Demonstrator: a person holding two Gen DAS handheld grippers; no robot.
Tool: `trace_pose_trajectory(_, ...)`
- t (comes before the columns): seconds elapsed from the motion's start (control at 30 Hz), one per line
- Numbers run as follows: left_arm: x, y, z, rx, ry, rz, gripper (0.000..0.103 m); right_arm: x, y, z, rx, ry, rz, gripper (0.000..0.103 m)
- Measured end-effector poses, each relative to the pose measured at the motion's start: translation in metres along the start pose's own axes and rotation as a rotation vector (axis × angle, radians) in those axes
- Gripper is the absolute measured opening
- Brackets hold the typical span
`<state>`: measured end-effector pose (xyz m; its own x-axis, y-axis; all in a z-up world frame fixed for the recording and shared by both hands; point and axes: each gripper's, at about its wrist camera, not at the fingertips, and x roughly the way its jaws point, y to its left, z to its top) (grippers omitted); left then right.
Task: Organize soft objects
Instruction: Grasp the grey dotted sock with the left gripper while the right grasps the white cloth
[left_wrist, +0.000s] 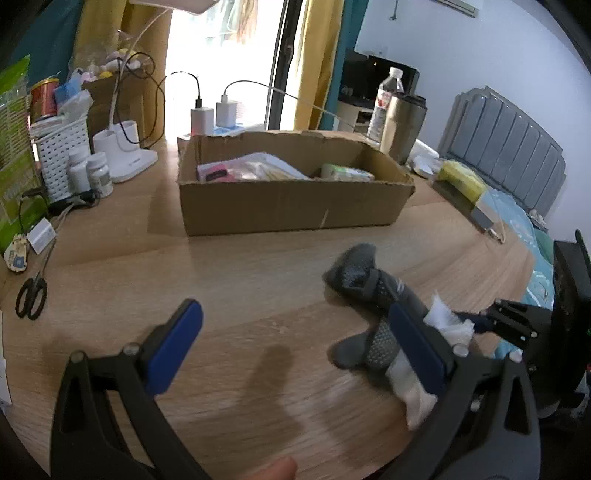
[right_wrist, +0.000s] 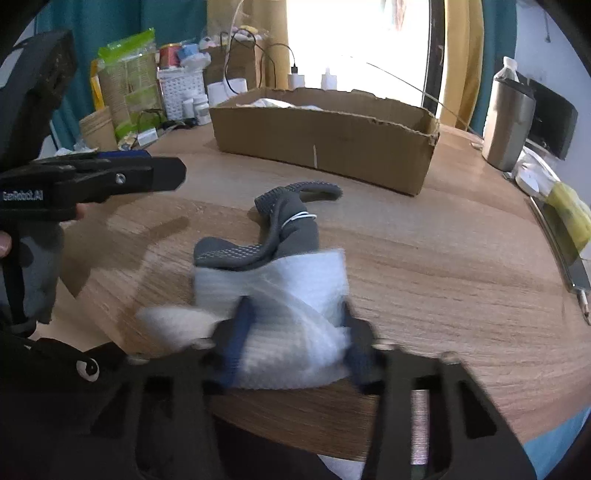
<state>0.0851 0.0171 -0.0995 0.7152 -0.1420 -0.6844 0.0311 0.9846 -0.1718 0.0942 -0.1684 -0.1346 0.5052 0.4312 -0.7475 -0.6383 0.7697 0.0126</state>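
A grey soft sock-like item (right_wrist: 280, 229) with a dotted sole lies on the wooden table (right_wrist: 424, 258), its end wrapped in white bubble wrap (right_wrist: 288, 295). My right gripper (right_wrist: 295, 328) is shut on the bubble wrap near the table's front edge. In the left wrist view the grey item (left_wrist: 369, 284) and the wrap (left_wrist: 447, 321) lie right of my left gripper (left_wrist: 295, 325), which is open and empty above the table. An open cardboard box (left_wrist: 288, 206) behind holds packets; it also shows in the right wrist view (right_wrist: 325, 140).
Scissors (left_wrist: 31, 295), pill bottles (left_wrist: 92, 173), a white basket (left_wrist: 62, 151) and chargers (left_wrist: 214, 114) crowd the left and back. A steel tumbler (right_wrist: 508, 125) and water bottle (left_wrist: 386, 103) stand right of the box. A yellow-topped tray (left_wrist: 461, 184) lies at the right edge.
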Motion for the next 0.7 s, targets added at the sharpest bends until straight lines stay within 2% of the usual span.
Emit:
trace_pose_trajectory(0.1, 0.003, -0.005, 0.002, 0.01, 0.009, 0.003, 0.102, -0.002, -0.011, -0.001, 0.031, 0.0, 0.038, 0.019)
trace_pose_trajectory(0.17, 0.007, -0.009, 0.003, 0.015, 0.02, 0.001, 0.102, -0.007, -0.019, -0.001, 0.054, -0.016, 0.069, 0.018)
trace_pose_trajectory(0.33, 0.019, -0.022, 0.008, 0.039, 0.043, -0.001, 0.102, -0.02, -0.035, 0.002, 0.059, -0.05, 0.079, 0.016)
trace_pose_trajectory(0.43, 0.026, -0.031, 0.012, 0.059, 0.051, -0.001, 0.102, -0.033, -0.046, 0.005, 0.06, -0.099, 0.135, 0.016)
trace_pose_trajectory(0.53, 0.033, -0.04, 0.017, 0.08, 0.061, -0.001, 0.102, -0.042, -0.058, 0.008, 0.065, -0.131, 0.113, 0.016)
trace_pose_trajectory(0.7, 0.047, -0.061, 0.024, 0.129, 0.083, -0.011, 0.102, -0.039, -0.089, 0.012, 0.091, -0.15, 0.025, 0.016)
